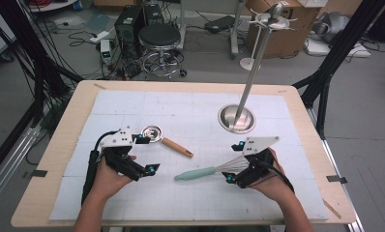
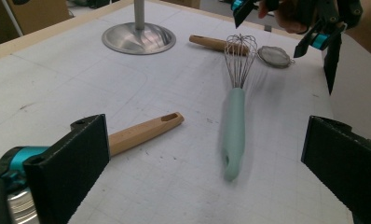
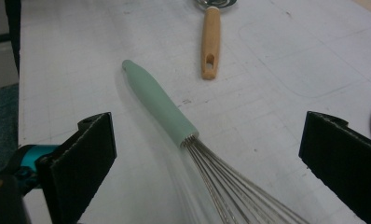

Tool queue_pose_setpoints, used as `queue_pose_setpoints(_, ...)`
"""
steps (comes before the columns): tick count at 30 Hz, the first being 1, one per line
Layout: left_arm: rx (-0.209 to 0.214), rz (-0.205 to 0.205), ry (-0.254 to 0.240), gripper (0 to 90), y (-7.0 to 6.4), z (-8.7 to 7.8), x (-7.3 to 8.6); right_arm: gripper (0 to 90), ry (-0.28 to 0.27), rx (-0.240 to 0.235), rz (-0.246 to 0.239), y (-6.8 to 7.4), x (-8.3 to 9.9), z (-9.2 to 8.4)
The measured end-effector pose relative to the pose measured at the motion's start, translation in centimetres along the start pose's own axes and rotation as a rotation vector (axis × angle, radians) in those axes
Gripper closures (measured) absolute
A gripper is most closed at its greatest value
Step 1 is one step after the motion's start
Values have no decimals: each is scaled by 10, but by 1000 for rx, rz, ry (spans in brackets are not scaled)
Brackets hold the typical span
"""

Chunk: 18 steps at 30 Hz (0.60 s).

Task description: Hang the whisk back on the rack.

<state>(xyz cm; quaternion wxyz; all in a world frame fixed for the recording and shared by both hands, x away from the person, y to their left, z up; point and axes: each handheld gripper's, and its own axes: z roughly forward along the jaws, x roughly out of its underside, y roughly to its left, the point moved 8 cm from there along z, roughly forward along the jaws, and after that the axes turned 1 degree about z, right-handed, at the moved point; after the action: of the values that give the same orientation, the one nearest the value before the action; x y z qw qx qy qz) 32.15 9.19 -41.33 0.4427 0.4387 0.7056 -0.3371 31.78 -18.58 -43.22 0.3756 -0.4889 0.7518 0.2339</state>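
Two hand-held grippers work over a white padded mat (image 1: 190,104) that covers a pale wooden table (image 1: 65,140), and between them lie two utensils. One is a whisk (image 1: 214,170) with a mint-green handle and a steel wire head; it rests flat on the mat, its handle pointing toward the left gripper and its wires toward the right one. The other is a small steel strainer (image 1: 152,133) with a wooden handle, lying just beyond the whisk, well clear of it.

The right gripper (image 1: 239,163) sits at the whisk's wire end. In the right gripper view its two black jaws stand wide apart, one on each side of the wires, and touch nothing — the whisk (image 3: 160,100) runs away between them, with the strainer's wooden handle (image 3: 210,42) farther off.

The left gripper (image 1: 147,154) hovers just beside the strainer's bowl, its jaws also spread and empty. In the left gripper view the wooden handle (image 2: 144,133) lies near the left-hand jaw and the whisk (image 2: 235,126) lies between the jaws but farther out.

One steel stand (image 1: 237,118) — a round base with a single slanting pole and a pronged top — stands at the far right of the mat. Beyond the table I count one black stool (image 1: 159,36) and one cardboard box (image 1: 282,34).
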Motion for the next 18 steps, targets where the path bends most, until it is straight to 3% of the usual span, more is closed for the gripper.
queue_pose_setpoints(2,1,0,-11,16,-1,0,-2,27,48,-10,-33,0,-8,10)
queue_pose_setpoints(4,7,5,-14,16,-1,0,-4,28,74,-20,-33,2,-10,14)
queue_pose_setpoints(5,4,2,-19,16,-2,0,-5,46,123,-39,-56,4,-14,22)
queue_pose_setpoints(6,5,7,-20,16,-2,0,-6,46,123,-39,-56,4,-14,22)
queue_pose_setpoints(10,11,18,-22,16,-4,1,-9,61,208,-60,-100,7,-18,39)
queue_pose_setpoints(14,8,19,-18,16,-4,1,-8,176,304,-106,-137,10,-15,52)
queue_pose_setpoints(18,9,22,-14,16,-4,2,-8,232,336,-118,-139,11,-13,57)
